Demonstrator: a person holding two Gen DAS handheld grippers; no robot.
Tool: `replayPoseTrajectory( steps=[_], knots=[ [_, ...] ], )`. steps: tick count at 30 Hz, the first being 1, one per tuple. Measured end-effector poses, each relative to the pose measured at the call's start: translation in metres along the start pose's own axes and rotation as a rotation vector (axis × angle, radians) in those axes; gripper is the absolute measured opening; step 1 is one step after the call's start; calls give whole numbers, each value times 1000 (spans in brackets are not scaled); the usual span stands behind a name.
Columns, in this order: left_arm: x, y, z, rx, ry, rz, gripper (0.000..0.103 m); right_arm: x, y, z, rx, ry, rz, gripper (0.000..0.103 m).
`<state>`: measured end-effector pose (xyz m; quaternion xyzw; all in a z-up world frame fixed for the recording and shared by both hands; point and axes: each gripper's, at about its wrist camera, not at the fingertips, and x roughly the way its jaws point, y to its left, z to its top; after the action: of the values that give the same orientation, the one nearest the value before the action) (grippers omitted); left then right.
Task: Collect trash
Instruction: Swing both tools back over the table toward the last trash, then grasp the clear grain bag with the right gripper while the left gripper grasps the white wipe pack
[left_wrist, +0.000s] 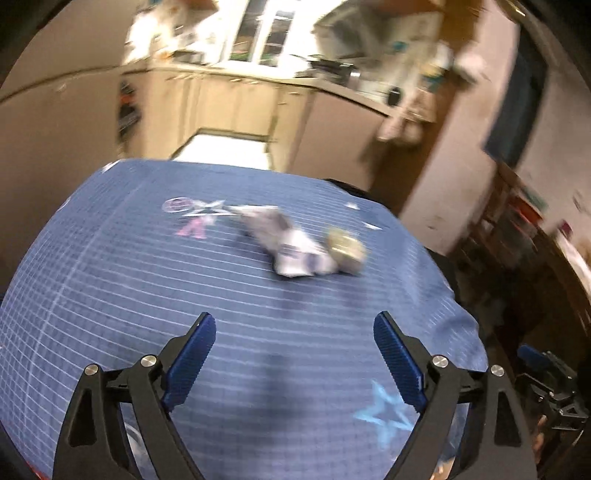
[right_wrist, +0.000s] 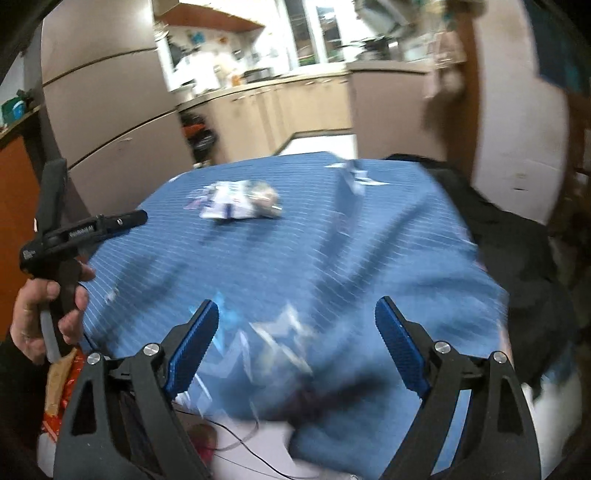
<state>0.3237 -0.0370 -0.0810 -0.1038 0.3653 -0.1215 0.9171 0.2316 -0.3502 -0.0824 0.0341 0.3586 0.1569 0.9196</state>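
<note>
We count two pieces of trash lying together on the blue cloth: a crumpled white paper wrapper (left_wrist: 291, 247) with dark print, flat and creased, and touching its right end a rounded, tan-gold crumpled ball (left_wrist: 345, 249). In the right wrist view the same pair sits in the upper middle of the frame, the wrapper (right_wrist: 229, 205) left of the ball (right_wrist: 267, 201). Both are motion-blurred, so finer detail is beyond us. The cloth (left_wrist: 147, 295) is a blue fabric ruled with thin white lines and printed with pale stars, draped and wrinkled over a table. We see two tongs, each with two black plastic arms and ribbed blue pads. The left gripper (left_wrist: 294, 354) stands wide open with nothing between its pads, the trash well ahead of it, up and slightly right in its frame. The right gripper (right_wrist: 297, 347) is likewise spread and empty, the trash far ahead, upper left of its tips. A hand (right_wrist: 44, 314) grips the left tool's handle at that frame's left edge.
</note>
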Motion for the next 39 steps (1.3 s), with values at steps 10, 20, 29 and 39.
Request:
replayPoseTrajectory(
  steps=[10,20,29,39],
  knots=[
    [46,53,46,-123,33,34,87,148,32,102,-19,118,126,79],
    [97,47,60,-127,70,25,87,219,27,115,-20,226,80,45],
    [164,24,73,-135,165,25,88,208,19,106,-3,192,100,38],
    [198,6,81,-120,131,73,86,199,15,99,-5,179,125,38]
  ],
)
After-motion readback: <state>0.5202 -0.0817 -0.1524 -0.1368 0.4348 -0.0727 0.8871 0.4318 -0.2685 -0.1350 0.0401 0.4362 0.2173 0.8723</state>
